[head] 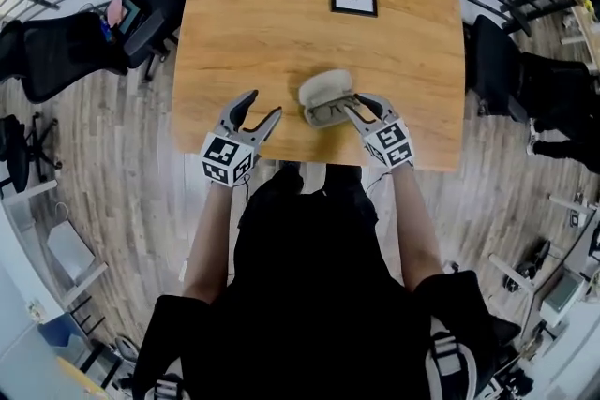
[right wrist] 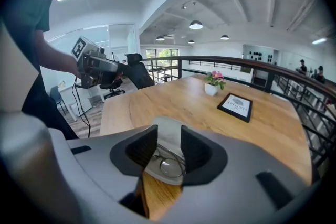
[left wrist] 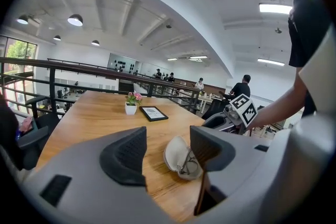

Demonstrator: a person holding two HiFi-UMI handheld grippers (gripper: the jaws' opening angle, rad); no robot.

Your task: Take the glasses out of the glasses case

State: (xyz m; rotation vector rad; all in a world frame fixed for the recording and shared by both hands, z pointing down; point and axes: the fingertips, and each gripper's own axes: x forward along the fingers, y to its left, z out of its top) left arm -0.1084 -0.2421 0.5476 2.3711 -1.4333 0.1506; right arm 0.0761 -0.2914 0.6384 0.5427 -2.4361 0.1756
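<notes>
Glasses (right wrist: 168, 164) in case (head: 323, 87), btw jaws of R gripper (right wrist: 169, 145)

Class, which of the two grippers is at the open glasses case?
The right gripper: its fingers sit either side of the glasses in the open case, while the left gripper is apart, over the table.

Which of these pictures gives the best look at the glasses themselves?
The right gripper view: the glasses lie in the open case, seen close between its jaws, lens and wire frame clear. The left gripper view shows them smaller, partly behind a jaw. The head view shows only a faint frame.
</notes>
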